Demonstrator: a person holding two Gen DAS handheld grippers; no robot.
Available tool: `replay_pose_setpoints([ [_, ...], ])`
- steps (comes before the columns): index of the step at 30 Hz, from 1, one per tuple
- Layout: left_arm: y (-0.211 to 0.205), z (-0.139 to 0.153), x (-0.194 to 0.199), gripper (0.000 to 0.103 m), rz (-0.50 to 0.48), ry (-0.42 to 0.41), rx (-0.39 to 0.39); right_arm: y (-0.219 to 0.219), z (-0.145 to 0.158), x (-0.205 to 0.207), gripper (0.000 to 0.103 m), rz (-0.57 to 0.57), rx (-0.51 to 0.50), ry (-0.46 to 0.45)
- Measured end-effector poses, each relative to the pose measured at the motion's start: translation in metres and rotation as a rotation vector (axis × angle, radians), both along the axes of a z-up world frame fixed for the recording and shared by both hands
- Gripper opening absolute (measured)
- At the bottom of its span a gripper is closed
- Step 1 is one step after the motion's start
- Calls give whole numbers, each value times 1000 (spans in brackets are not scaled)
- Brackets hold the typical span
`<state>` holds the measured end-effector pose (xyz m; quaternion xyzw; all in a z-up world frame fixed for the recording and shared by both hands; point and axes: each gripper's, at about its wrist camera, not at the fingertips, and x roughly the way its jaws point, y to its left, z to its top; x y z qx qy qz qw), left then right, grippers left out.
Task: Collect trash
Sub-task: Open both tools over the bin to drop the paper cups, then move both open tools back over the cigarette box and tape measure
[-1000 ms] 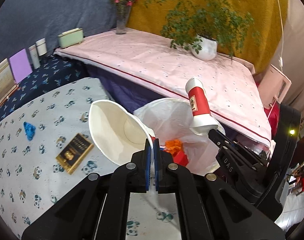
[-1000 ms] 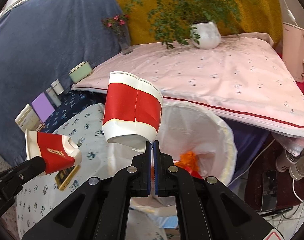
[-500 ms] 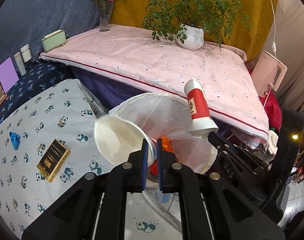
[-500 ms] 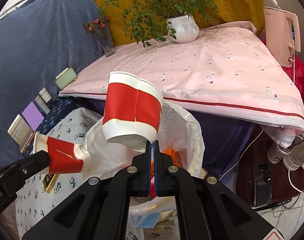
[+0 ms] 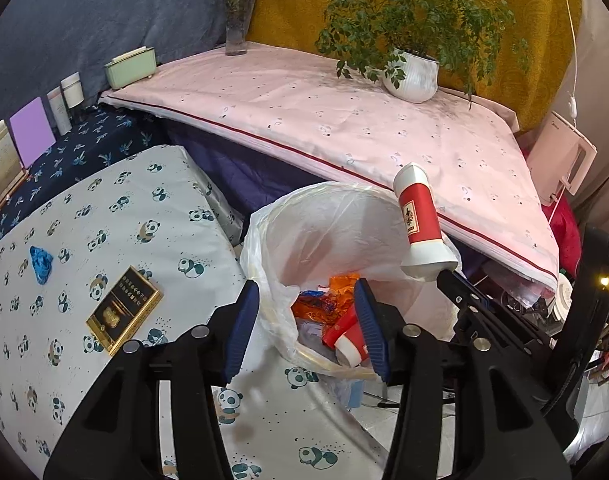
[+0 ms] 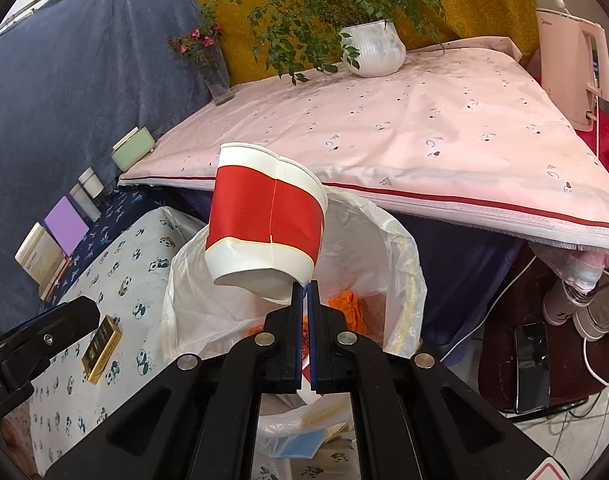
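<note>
Over the bin's near rim, your left gripper [image 5: 306, 322] points steeply down into the white-lined trash bin [image 5: 272, 240]; its blue fingers [image 5: 242, 328] have just been spreading and now stand released, with nothing pressed between them. Past them, inside the liner, a red and white paper cup [image 5: 346, 338] lies on its side among orange wrappers [image 5: 328, 298], close against the right finger in this view. Your right gripper [image 6: 304, 294] is also tilted downward, over the bin's right side, its fingers clenched on the bottom edge of a crushed red paper cup [image 6: 264, 224], which sticks up and to the left above the open bag. From the left camera that same cup shows end-on at the right, above the bin's far rim. On the panda-print worktop [image 5: 104, 216] to the left of the bin rest a gold and black box [image 5: 124, 314] and a blue scrap [image 5: 40, 262], both well apart from either gripper
</note>
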<state>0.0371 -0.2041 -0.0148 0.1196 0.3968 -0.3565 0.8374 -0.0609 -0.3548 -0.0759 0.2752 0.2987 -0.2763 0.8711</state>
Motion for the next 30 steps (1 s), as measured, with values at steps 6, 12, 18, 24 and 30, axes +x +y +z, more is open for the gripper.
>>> replay_pose_setpoints([
  [6, 7, -4, 4, 55, 20, 3, 5, 5, 0, 8, 2, 17, -3, 7],
  [12, 16, -6, 10, 61, 47, 9, 6, 13, 2, 16, 7, 31, -12, 3],
  [18, 29, -6, 16, 67, 82, 14, 1, 22, 5, 22, 10, 50, -15, 2],
  [24, 43, -5, 21, 68, 115, 24, -10, 35, 13, 26, 22, 66, -35, -1],
  [30, 62, -4, 25, 69, 150, 27, -23, 50, 23, 31, 31, 86, -53, -8],
])
